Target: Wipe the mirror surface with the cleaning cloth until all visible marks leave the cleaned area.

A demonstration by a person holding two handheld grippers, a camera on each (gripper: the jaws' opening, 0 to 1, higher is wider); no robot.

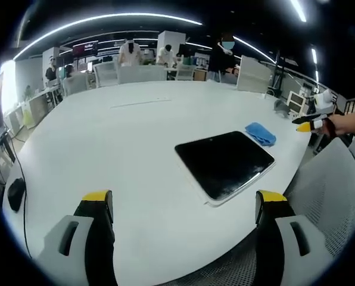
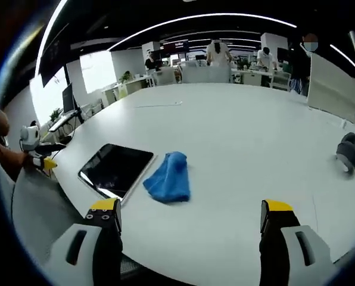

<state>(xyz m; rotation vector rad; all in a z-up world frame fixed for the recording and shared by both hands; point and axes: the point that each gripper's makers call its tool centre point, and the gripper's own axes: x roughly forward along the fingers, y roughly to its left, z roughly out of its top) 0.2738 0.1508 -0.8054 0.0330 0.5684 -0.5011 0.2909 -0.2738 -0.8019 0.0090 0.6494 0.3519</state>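
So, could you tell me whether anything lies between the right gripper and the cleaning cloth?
Nothing visible does. In the right gripper view, bare white table separates the open right gripper from the blue cleaning cloth, which lies beside the dark mirror.

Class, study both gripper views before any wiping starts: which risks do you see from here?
1. The mirror lies near the table edge, so a hard wipe could push it off.
2. The blue cloth lies loosely bunched beside the mirror; a poor grip may drag it without wiping.
3. Both the left gripper and right gripper are open and empty, so nothing steadies the mirror.
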